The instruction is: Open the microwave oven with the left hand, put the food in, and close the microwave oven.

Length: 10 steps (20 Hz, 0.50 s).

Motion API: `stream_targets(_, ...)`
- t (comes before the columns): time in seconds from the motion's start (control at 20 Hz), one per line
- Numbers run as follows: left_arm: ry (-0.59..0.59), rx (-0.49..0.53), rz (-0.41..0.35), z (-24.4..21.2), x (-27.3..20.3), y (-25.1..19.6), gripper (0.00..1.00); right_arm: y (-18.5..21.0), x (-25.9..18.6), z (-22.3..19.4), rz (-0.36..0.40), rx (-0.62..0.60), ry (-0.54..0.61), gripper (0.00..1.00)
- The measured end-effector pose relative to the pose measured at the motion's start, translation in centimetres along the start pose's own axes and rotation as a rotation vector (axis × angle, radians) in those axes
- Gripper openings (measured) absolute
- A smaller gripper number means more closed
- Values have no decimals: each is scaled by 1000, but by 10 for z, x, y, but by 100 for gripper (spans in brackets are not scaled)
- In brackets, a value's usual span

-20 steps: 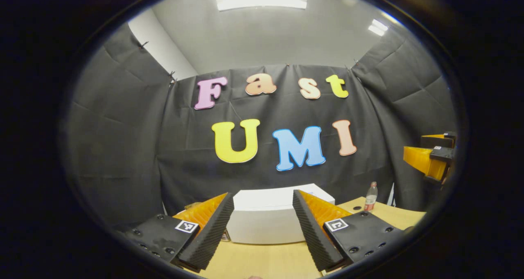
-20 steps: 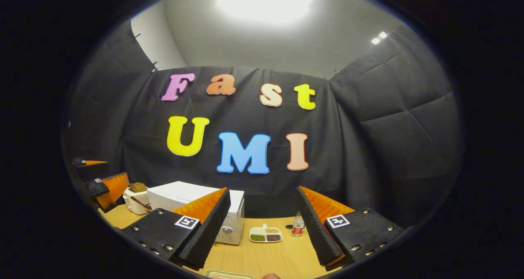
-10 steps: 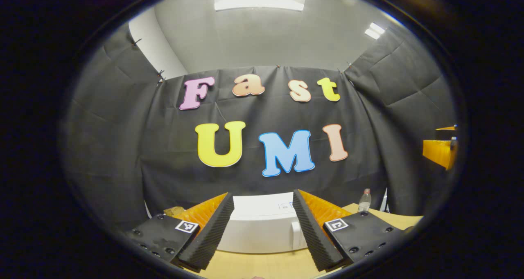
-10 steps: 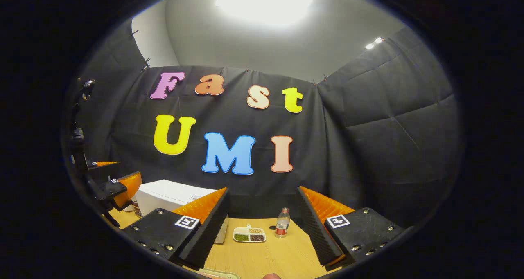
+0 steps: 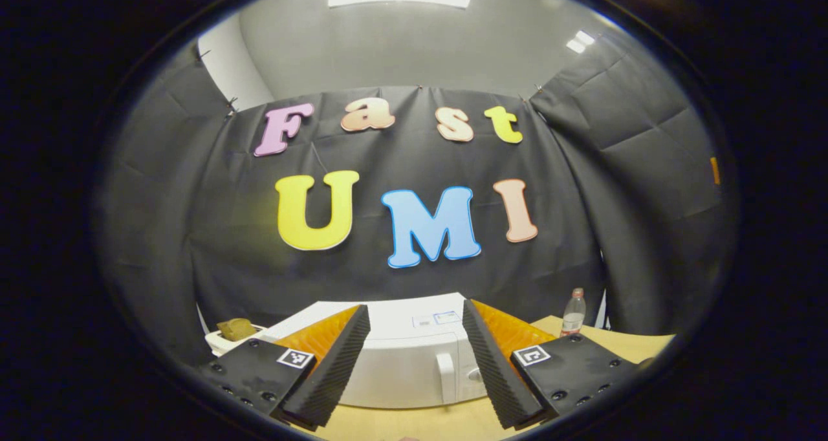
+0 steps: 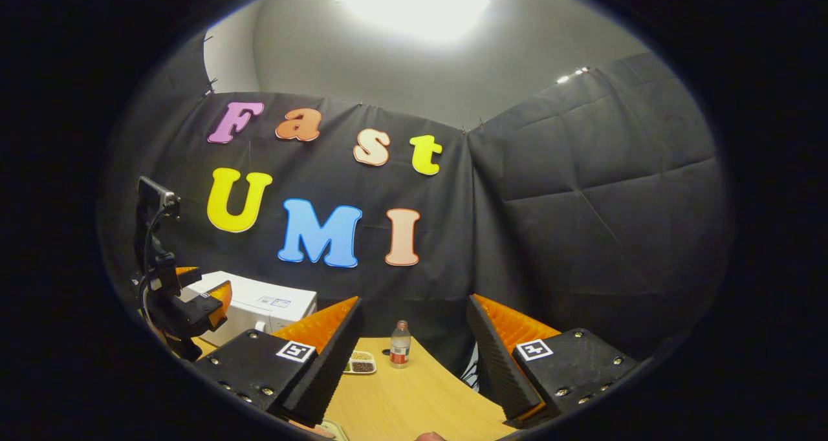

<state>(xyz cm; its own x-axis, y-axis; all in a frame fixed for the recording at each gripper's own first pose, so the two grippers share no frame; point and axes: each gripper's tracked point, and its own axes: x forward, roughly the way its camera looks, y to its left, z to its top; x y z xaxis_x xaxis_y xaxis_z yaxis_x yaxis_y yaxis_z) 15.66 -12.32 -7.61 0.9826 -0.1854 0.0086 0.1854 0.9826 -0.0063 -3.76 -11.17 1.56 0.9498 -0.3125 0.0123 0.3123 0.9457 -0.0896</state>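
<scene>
Both spread wide, grasping nothing: left gripper (image 5: 414, 363) facing microwave (image 5: 414, 370), lower front hidden; right gripper (image 6: 414, 363) above table (image 6: 414, 396).

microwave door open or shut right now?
Shut. In the left gripper view the microwave shows its door flush with the front, handle facing out, and the left gripper open, short of it.

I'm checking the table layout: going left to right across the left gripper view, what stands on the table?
Toaster with bread → microwave → bottle.
</scene>
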Motion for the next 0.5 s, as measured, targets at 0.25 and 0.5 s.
stream_targets(0.25, 81, -37, -10, -45, 35, -18, 95, -28, -9, -6, -76, -14, 27, 97)
stream_targets(0.5, 177, 11, -35, -103, 68, -39, 95, -46, -17, -12, -113, -34, 53, 97)
